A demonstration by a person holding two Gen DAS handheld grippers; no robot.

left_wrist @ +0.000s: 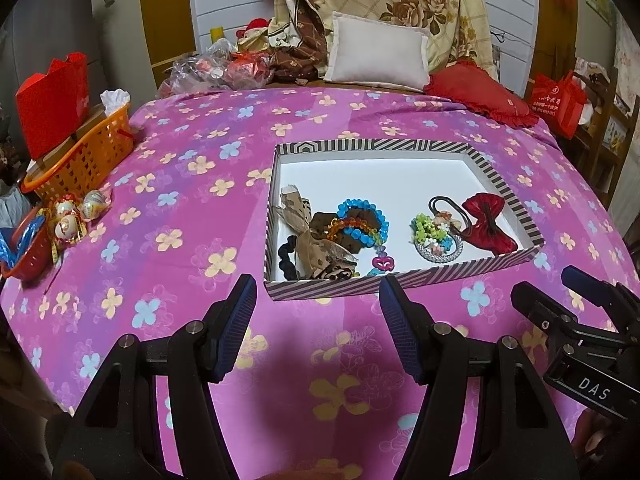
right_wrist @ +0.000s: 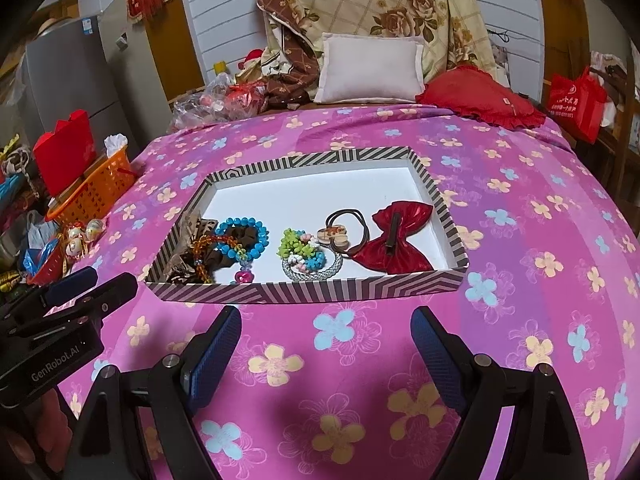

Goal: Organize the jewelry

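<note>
A striped box lid (left_wrist: 400, 282) (right_wrist: 304, 289) with a white inside lies on the pink flowered bedspread. In it lie a blue bead bracelet (left_wrist: 362, 218) (right_wrist: 256, 236), an orange bead bracelet (left_wrist: 348, 226), brown and black hair ties (left_wrist: 296, 232), a green bead cluster on a silver bangle (left_wrist: 434, 236) (right_wrist: 308, 258), a brown elastic with a wooden charm (right_wrist: 340, 232) and a red bow clip (left_wrist: 486, 222) (right_wrist: 394, 238). My left gripper (left_wrist: 318, 294) is open and empty just short of the lid's near edge. My right gripper (right_wrist: 326, 326) is open and empty, also short of the lid.
An orange basket (left_wrist: 86, 154) (right_wrist: 94, 190) with a red bag, painted eggs (left_wrist: 68, 220) and a red bowl sit at the bed's left edge. Pillows and a red cushion (left_wrist: 480, 94) lie at the head. Each gripper shows at the side of the other's view.
</note>
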